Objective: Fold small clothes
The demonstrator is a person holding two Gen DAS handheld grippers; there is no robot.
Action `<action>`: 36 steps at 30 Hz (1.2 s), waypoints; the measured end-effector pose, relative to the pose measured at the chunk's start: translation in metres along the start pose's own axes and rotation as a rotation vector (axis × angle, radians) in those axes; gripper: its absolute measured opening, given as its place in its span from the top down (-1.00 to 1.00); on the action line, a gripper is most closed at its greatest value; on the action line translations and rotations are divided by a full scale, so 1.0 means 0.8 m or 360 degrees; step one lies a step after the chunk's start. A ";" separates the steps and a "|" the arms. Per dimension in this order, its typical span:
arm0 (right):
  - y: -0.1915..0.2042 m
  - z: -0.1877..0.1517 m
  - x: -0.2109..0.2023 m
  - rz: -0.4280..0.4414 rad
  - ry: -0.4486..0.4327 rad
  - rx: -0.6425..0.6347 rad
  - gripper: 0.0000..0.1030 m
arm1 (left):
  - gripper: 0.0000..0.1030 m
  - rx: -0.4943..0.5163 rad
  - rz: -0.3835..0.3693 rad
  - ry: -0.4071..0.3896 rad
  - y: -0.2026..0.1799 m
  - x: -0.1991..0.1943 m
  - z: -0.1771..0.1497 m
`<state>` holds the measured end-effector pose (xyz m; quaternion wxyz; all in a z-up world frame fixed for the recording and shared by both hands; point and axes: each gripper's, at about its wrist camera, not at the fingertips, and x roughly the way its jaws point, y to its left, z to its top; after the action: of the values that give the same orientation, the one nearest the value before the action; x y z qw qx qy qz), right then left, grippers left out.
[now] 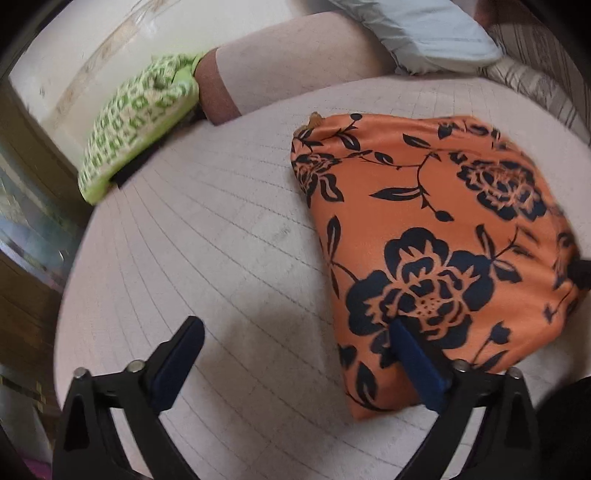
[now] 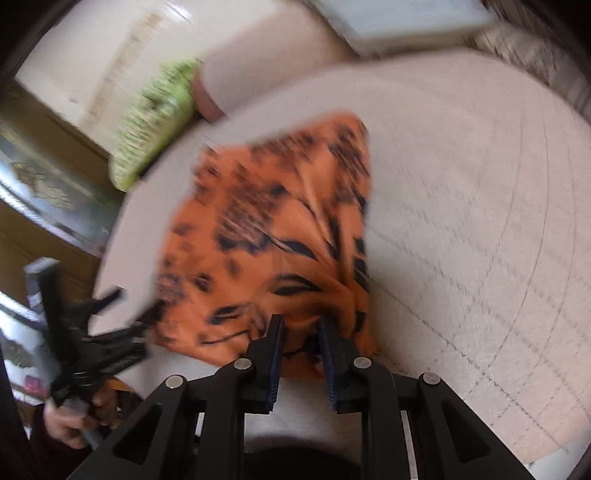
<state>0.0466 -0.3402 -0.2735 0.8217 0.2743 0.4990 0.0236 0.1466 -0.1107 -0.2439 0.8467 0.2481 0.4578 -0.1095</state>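
One orange floral garment (image 1: 436,236) lies on the pale quilted mattress (image 1: 221,240). Beyond the mattress's far edge sit one green-and-white patterned cushion (image 1: 136,122) and one light blue pillow (image 1: 424,33). Two grippers work at its near edge, the left gripper (image 1: 295,328) and the right gripper (image 2: 301,325).

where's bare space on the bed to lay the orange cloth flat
Bare bedcover lies between the orange cloth and the green pillow, under the open left gripper. More lies beyond the cloth's other edge. The far end is crowded by a blue pillow.

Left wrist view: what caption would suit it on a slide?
Left gripper open wide over the folded orange floral garment on a pale quilted bed.
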 end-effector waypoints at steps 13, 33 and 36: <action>-0.030 0.002 -0.075 0.0147 -0.0254 0.0195 -0.46 | -0.98 0.0014 -0.0231 -0.0274 0.002 -0.083 -0.007; -0.045 -0.011 0.004 0.0067 -0.0023 0.0351 -0.11 | -0.98 0.0008 -0.0216 0.0009 -0.016 -0.006 -0.024; -0.042 -0.010 0.007 0.0054 0.0005 0.0334 -0.12 | -0.98 0.0005 -0.0200 -0.0019 -0.012 -0.018 -0.028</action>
<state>0.0347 -0.3631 -0.2968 0.7870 0.3673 0.4954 -0.0144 0.1187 -0.1076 -0.2452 0.8405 0.2197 0.4671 -0.1647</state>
